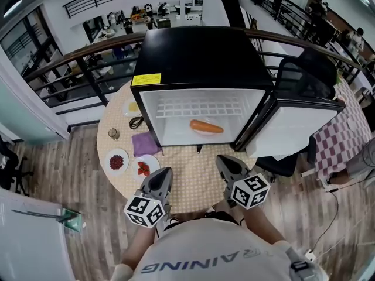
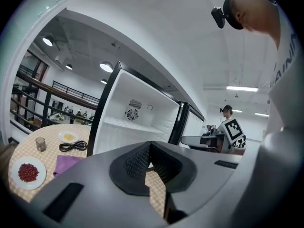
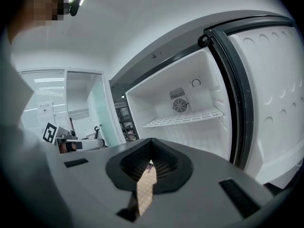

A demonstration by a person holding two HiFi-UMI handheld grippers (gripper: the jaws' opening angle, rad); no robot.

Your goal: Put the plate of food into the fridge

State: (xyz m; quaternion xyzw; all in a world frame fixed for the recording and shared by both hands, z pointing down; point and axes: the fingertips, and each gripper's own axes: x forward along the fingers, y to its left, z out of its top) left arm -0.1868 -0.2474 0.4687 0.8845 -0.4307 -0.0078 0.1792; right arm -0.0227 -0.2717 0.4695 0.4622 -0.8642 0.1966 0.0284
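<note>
The black mini fridge (image 1: 199, 57) stands on the round table (image 1: 193, 180) with its door (image 1: 296, 127) swung open to the right. On its white floor lies a plate with a long orange piece of food (image 1: 206, 126). My left gripper (image 1: 163, 172) and right gripper (image 1: 223, 159) hover above the table's near edge in front of the fridge, both shut and empty. The left gripper (image 2: 150, 147) faces the open fridge (image 2: 137, 122). The right gripper (image 3: 151, 145) faces the fridge's wire shelf (image 3: 185, 118). The gripper bodies hide the plate in both gripper views.
Left of the fridge lie a plate of red beans (image 1: 118, 161), a plate of red pieces (image 1: 145, 167), a purple cloth (image 1: 145, 143), a black cable (image 1: 136, 122), a small glass (image 1: 113, 134) and a small dish (image 1: 132, 106). A chequered table (image 1: 343, 130) stands at right.
</note>
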